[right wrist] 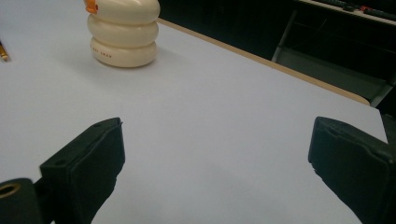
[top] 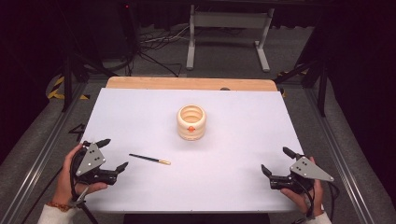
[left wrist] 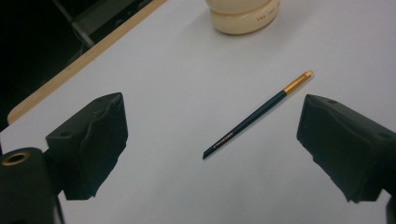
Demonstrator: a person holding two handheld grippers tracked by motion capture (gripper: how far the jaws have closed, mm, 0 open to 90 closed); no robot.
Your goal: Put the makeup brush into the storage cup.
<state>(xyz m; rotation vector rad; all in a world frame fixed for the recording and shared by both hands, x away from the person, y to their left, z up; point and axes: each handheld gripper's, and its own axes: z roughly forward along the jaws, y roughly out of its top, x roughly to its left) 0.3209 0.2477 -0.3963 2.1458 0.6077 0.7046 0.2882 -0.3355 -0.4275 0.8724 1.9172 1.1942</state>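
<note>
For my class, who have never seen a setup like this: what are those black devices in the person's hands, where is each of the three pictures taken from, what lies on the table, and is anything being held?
There is no robot here. A person holds a hand-operated grasping tool in each hand: the left tool and the right tool, each with two black jaws.

The high view looks down on the table from above the person's side. The other two pictures come from small cameras riding on each tool, looking out along its own jaws.

On the white table stands a cream, ring-shaped pot with an orange mark on its side. Nearer the left tool lies a thin dark pencil with a gold band near one end.

Nothing is held. Both tools stand open with only bare table between their jaws; in the left gripper view the pencil lies ahead of the left tool, untouched.
</note>
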